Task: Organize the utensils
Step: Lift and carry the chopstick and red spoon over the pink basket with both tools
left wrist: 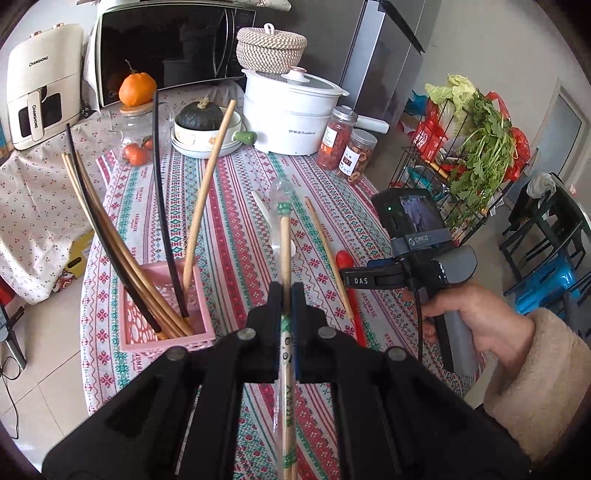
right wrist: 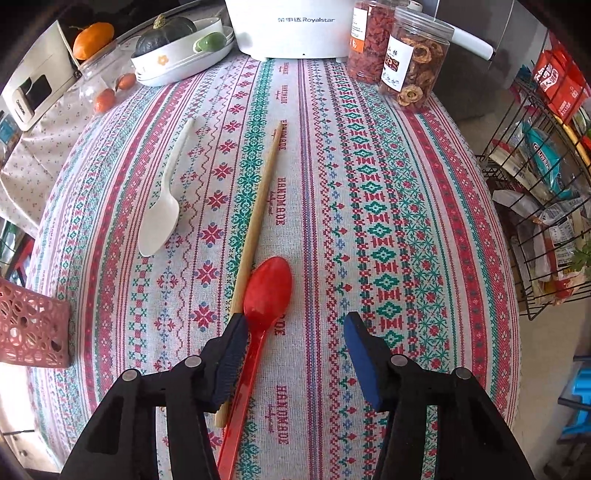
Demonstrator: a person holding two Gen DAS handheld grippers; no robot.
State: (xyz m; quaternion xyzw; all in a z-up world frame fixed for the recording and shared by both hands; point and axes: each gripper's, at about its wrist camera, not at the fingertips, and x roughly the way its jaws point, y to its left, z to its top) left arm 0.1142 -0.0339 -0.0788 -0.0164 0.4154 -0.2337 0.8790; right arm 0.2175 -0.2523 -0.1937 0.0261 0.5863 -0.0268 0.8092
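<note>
My left gripper (left wrist: 287, 291) is shut on a plastic-wrapped pair of wooden chopsticks (left wrist: 284, 236) and holds it above the table, to the right of the pink perforated basket (left wrist: 135, 325). The basket holds several black and wooden chopsticks (left wrist: 162, 258). My right gripper (right wrist: 295, 325) is open just above the tablecloth; it also shows in the left wrist view (left wrist: 354, 280). Its left finger (right wrist: 231, 358) sits over a loose wooden chopstick (right wrist: 258, 206) and beside a red plastic spoon (right wrist: 267, 288). A white plastic spoon (right wrist: 162, 210) lies to the left.
At the far end of the table stand a white Royalstar cooker (right wrist: 291, 26), two jars of dried food (right wrist: 413, 62), a bowl with a green squash (right wrist: 177, 48) and a glass jar with oranges (left wrist: 136, 136). A wire rack with vegetables (left wrist: 476, 158) stands to the right.
</note>
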